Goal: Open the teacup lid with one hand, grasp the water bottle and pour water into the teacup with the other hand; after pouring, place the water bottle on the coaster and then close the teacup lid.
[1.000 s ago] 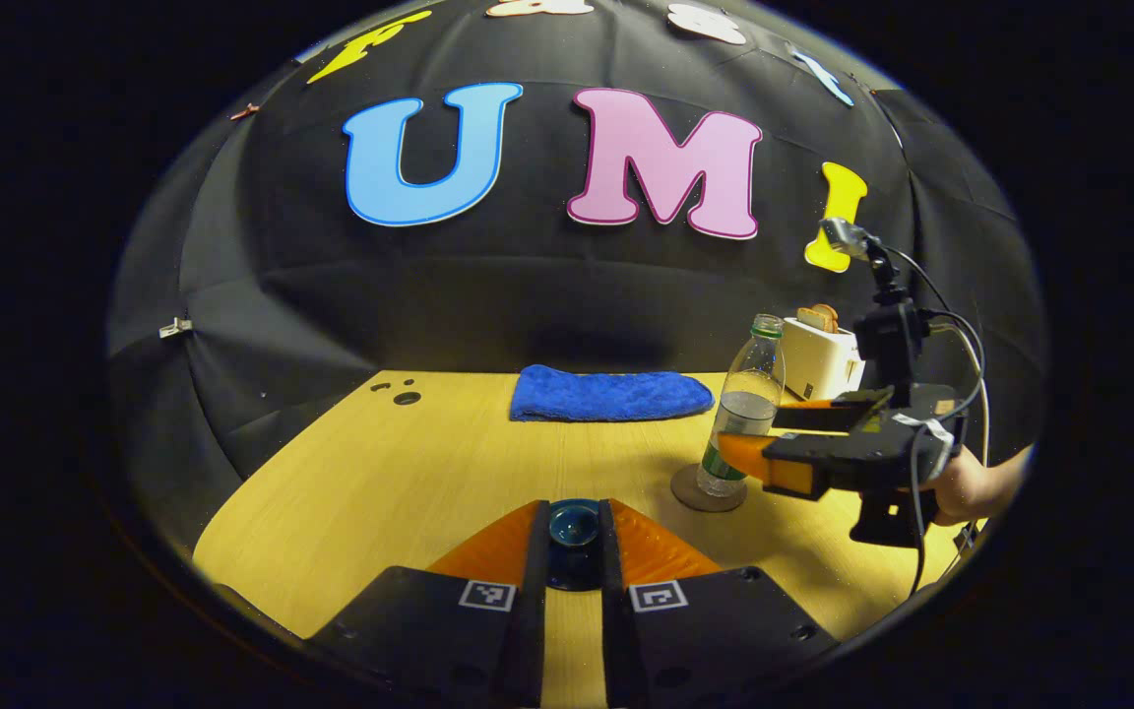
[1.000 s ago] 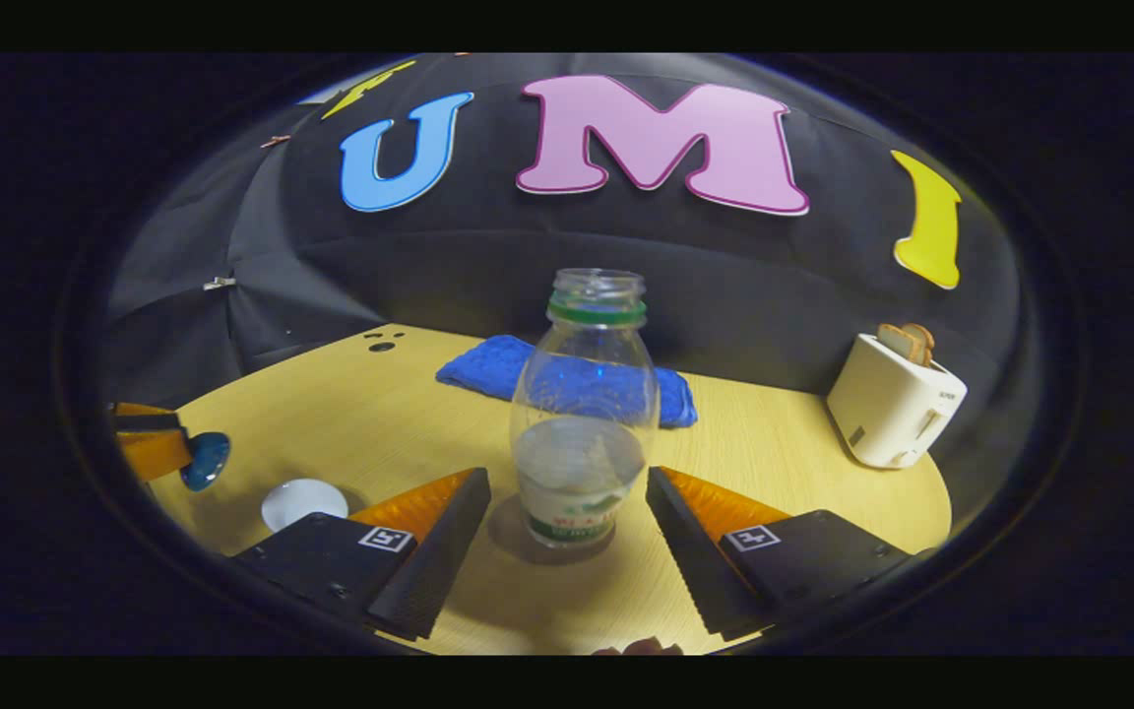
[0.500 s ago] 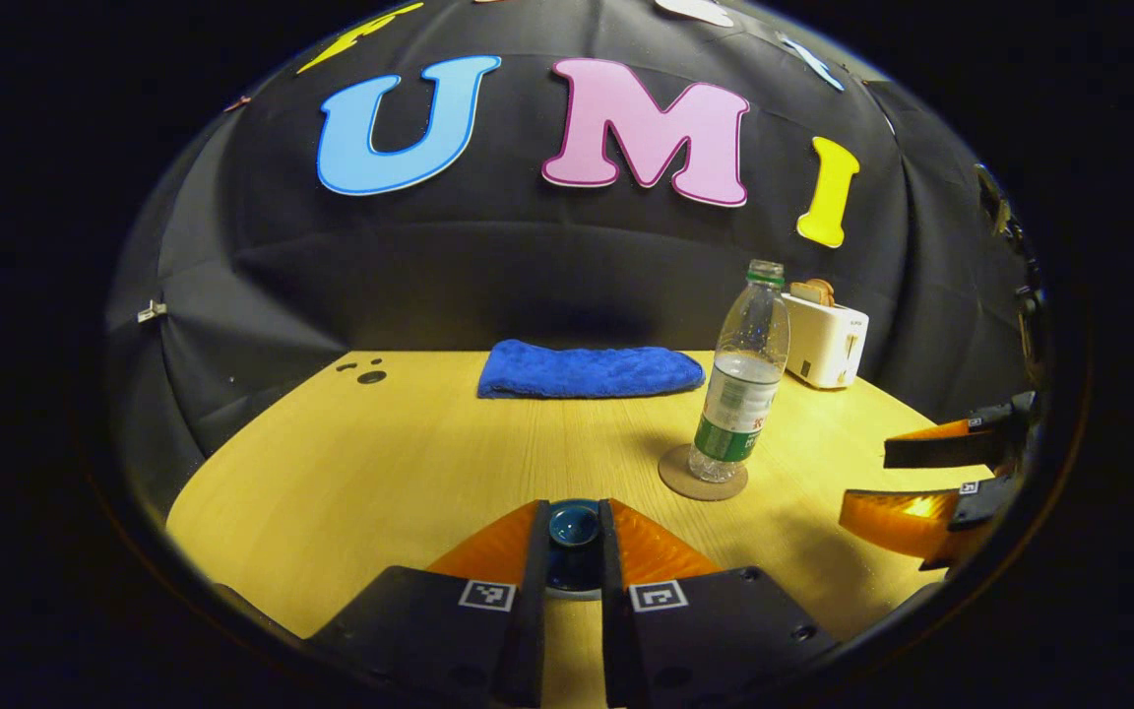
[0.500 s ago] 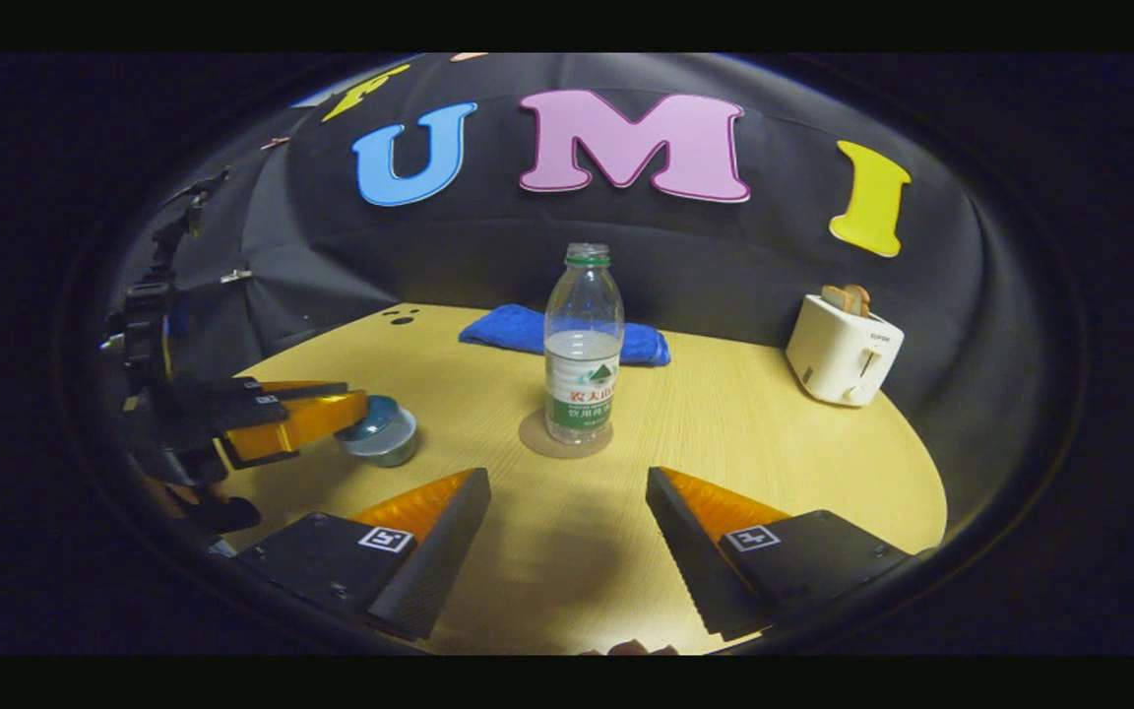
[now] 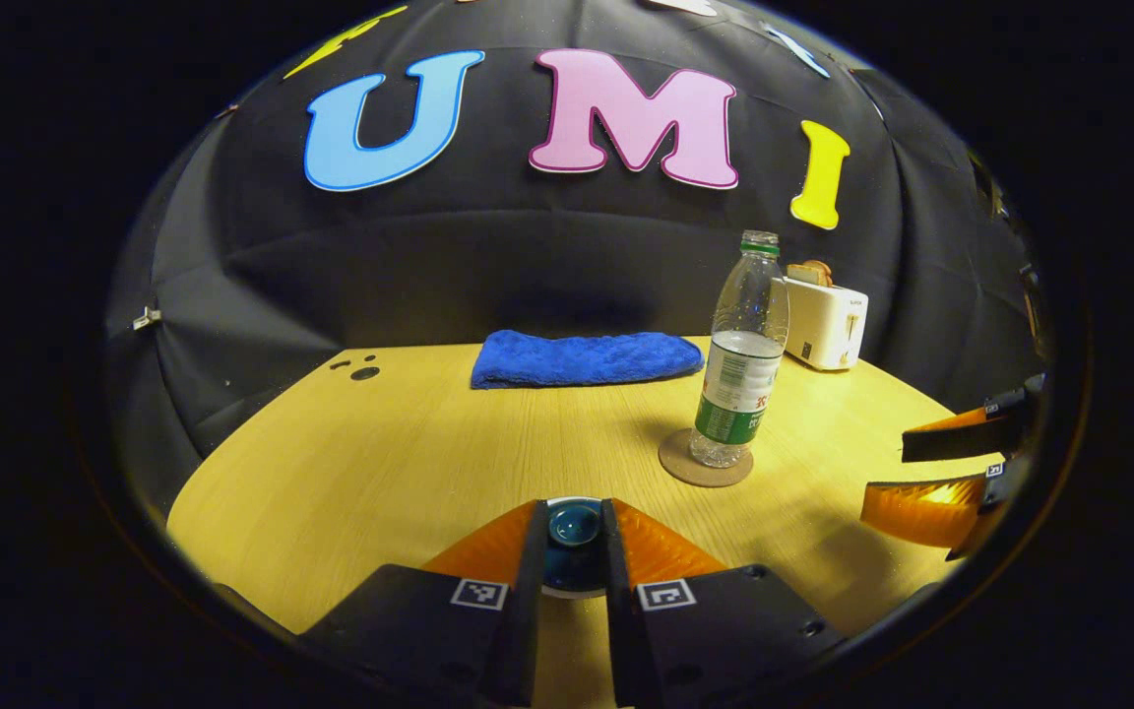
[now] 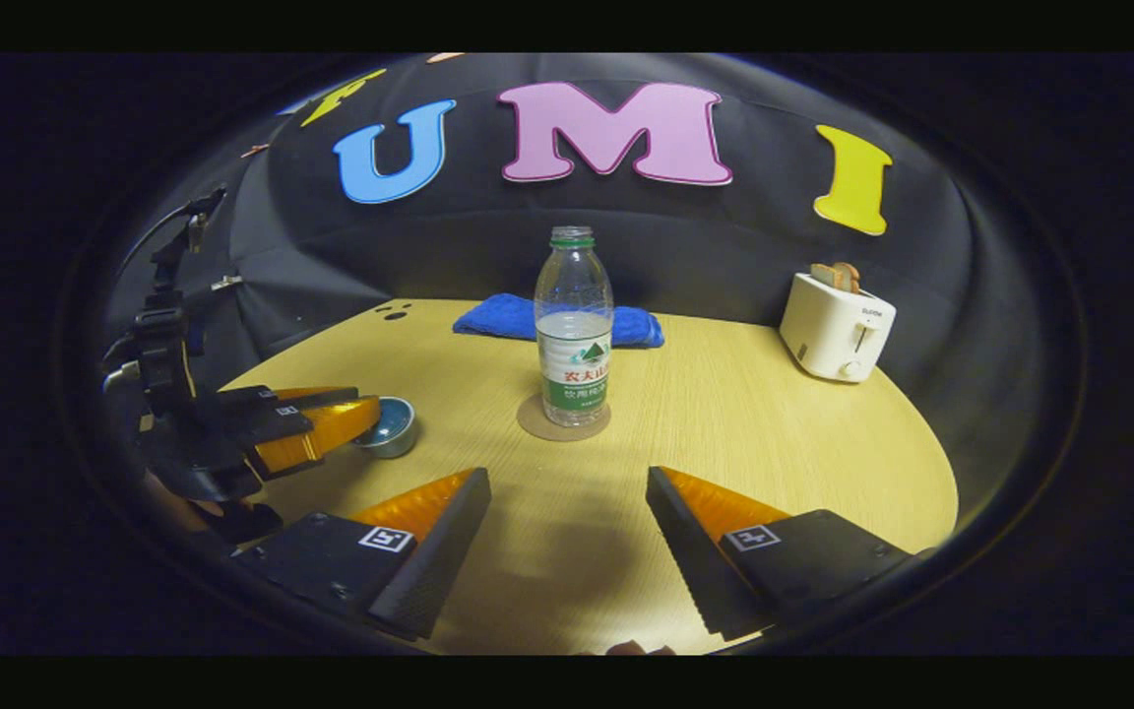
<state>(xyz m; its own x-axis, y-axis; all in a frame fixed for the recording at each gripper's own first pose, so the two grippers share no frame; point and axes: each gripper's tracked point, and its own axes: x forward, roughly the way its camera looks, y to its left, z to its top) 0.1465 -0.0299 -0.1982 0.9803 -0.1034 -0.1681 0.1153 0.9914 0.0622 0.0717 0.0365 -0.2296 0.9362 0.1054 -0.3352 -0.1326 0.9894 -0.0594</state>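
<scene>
Desk [image 5: 409, 463], yellow wood-grain, rounded edges. Counts: 1 water bottle, 1 coaster, 1 teacup w/ lid, 1 blue towel, 1 toaster, 2 grippers.

Water bottle [image 6: 574, 325], uncapped, upright, part full, stands on the round coaster [image 6: 534, 423] near desk centre. Blue towel [image 5: 587, 356] lies folded at the far edge, behind the bottle. White toaster [image 6: 838, 325] w/ bread in its slots sits at the far right edge.

Left gripper [image 5: 574, 537]: fingers drawn together on the dark blue teacup lid [image 5: 573, 527], one on each side of its knob. In left gripper view a pale rim under the lid is visible; the cup body is hidden by the fingers.

Right gripper view adds the teacup [image 6: 388, 429] side-on near the left edge of the desk, lid sitting on it, though whether it is fully seated is hard to make out. It also shows the hand holding the left gripper, mostly cut off in the dark.

Right gripper [image 6: 567, 547]: fingers wide apart, empty, well short of the bottle. In left gripper view it is cut off at the right border.
</scene>
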